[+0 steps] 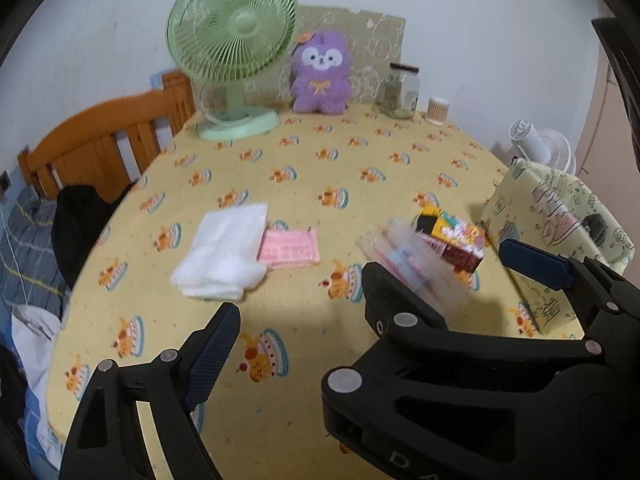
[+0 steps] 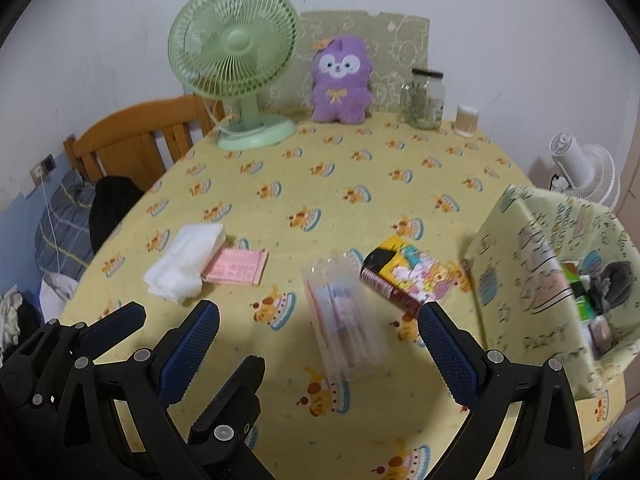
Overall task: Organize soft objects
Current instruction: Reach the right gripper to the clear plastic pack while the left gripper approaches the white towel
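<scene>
**Two wrist cameras, one table**

Both views look down at a slant across the yellow tablecloth [image 1: 320, 168] toward the wall at 12 o'clock. The left wrist view sits nearer the white cloth [image 1: 224, 252]; the right wrist view sits further toward 3 o'clock. Both share the green fan [image 2: 234, 56] and purple plush [image 2: 340, 80].
</scene>
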### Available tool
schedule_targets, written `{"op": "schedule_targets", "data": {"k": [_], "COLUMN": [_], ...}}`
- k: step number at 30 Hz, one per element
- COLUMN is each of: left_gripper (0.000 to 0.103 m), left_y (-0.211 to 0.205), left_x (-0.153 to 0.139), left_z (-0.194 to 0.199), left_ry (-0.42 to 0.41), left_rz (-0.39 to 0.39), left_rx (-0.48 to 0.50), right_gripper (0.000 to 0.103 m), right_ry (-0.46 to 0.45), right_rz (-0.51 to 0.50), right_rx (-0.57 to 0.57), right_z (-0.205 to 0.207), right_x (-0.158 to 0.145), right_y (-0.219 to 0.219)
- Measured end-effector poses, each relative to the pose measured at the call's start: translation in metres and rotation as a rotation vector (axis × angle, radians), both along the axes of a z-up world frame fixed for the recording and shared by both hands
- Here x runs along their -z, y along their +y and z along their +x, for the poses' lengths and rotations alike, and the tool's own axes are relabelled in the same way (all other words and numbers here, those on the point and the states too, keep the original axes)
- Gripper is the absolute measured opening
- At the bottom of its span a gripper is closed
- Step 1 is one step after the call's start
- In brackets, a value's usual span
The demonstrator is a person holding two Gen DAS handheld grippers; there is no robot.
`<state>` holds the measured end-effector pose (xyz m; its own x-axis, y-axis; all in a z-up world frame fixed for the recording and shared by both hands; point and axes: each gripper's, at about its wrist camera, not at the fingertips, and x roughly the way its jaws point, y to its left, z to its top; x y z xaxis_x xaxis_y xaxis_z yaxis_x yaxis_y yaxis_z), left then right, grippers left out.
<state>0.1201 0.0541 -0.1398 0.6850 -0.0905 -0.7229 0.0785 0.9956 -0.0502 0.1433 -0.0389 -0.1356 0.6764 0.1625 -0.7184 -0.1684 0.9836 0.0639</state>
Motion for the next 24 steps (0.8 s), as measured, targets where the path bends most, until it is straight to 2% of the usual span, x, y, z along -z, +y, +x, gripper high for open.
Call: {"op": "schedule_targets", "data": {"k": [10, 14, 18, 24], "left_gripper": [0.087, 0.087, 0.087, 0.087], "left_y": [0.009, 0.010, 0.006, 0.004], "left_x": [0.030, 0.037, 0.040, 0.042], "left_z": [0.011, 0.019, 0.025, 0.032], "left_ry": [0.072, 0.090, 0.096, 0.091], "left_rz": [-0.022, -0.010, 0.014, 0.028], "left_rx": [-0.024, -0.045, -0.047, -0.045], "right_gripper": [0.101, 0.101, 0.101, 0.101], "right_ry": [0.102, 0.100, 0.162, 0.141], "right_rz": [0.006, -0.022, 0.020, 0.033], "right_rx": [-0.017, -0.015, -0.012, -0.004], "right_z": [0.015, 0.022, 0.032, 0.038], "right_x": [0.037, 0.045, 0.057, 0.060], "right_y": [0.010, 0.013, 0.006, 0.001]}}
